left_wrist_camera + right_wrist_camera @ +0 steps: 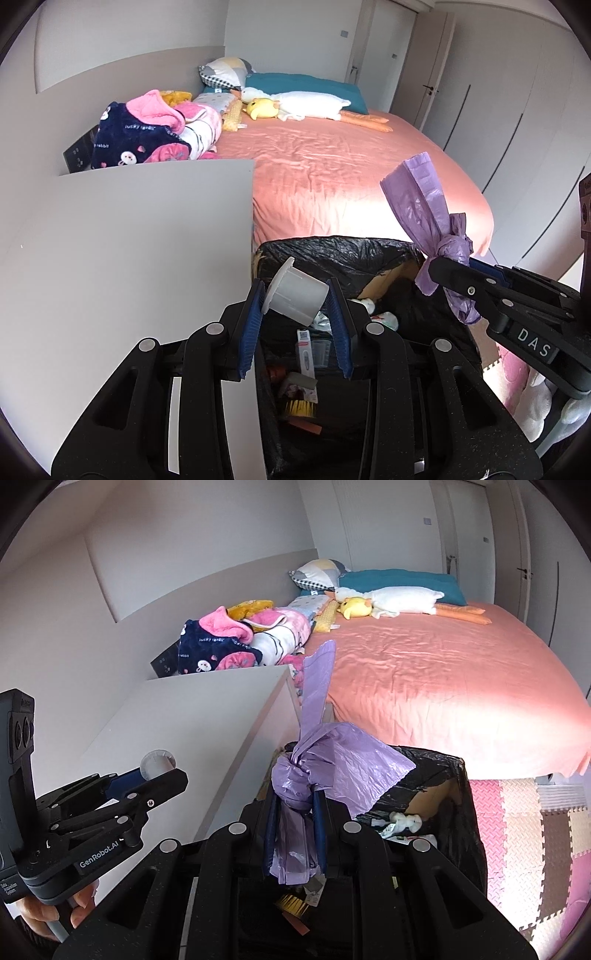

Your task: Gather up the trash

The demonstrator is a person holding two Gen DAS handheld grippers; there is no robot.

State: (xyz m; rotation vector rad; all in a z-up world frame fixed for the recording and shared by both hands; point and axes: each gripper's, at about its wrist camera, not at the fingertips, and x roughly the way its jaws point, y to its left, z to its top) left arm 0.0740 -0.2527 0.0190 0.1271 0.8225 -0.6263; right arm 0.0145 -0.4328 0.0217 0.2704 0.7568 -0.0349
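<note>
My left gripper [295, 291] is shut on a white plastic cup [293, 291], held tilted over the open trash bin [332, 251], a box lined with a black bag. My right gripper [295, 805] is shut on a knotted purple plastic bag [314, 771] and holds it over the same bin [454, 775]. The purple bag [424, 210] and right gripper [458, 273] show at the right of the left wrist view. The left gripper [159, 771] with the cup [157, 762] shows at the left of the right wrist view. Several pieces of trash [306, 347] lie in the bin.
A white bedside cabinet [129, 258] stands left of the bin. A bed with a pink sheet [332, 166] lies behind it, with pillows, plush toys [295, 105] and a folded blanket pile [147, 129]. Foam floor mats [524, 830] lie to the right. Closet doors [517, 129] line the right wall.
</note>
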